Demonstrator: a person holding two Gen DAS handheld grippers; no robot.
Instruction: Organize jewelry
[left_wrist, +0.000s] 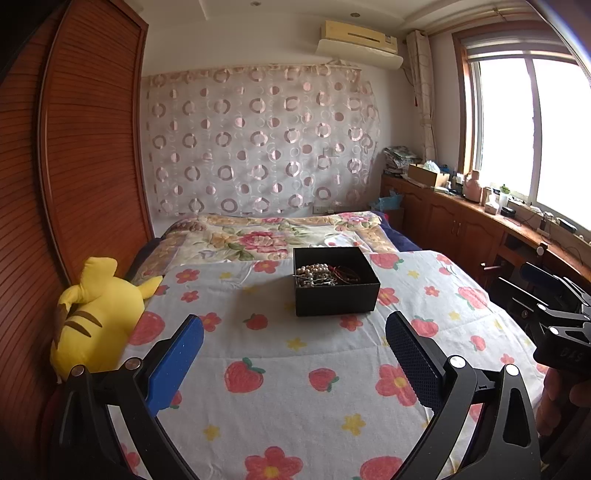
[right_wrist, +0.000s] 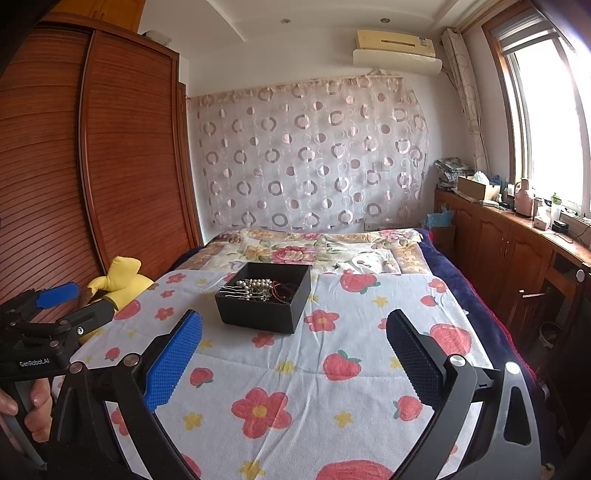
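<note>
A black open box (left_wrist: 337, 295) sits on the strawberry-print sheet of the bed. It holds a tangle of jewelry (left_wrist: 325, 275): pearl beads, dark red strands and silver pieces. It also shows in the right wrist view (right_wrist: 264, 310) with the jewelry (right_wrist: 258, 288) inside. My left gripper (left_wrist: 293, 332) is open and empty, hovering short of the box. My right gripper (right_wrist: 293, 330) is open and empty, also short of the box, which lies slightly left of its centre. Each gripper shows at the edge of the other's view.
A yellow plush toy (left_wrist: 92, 314) lies at the bed's left edge by the wooden wardrobe (left_wrist: 74, 147). A floral quilt (left_wrist: 258, 236) covers the far half of the bed. Wooden cabinets (right_wrist: 509, 243) with clutter run under the window on the right.
</note>
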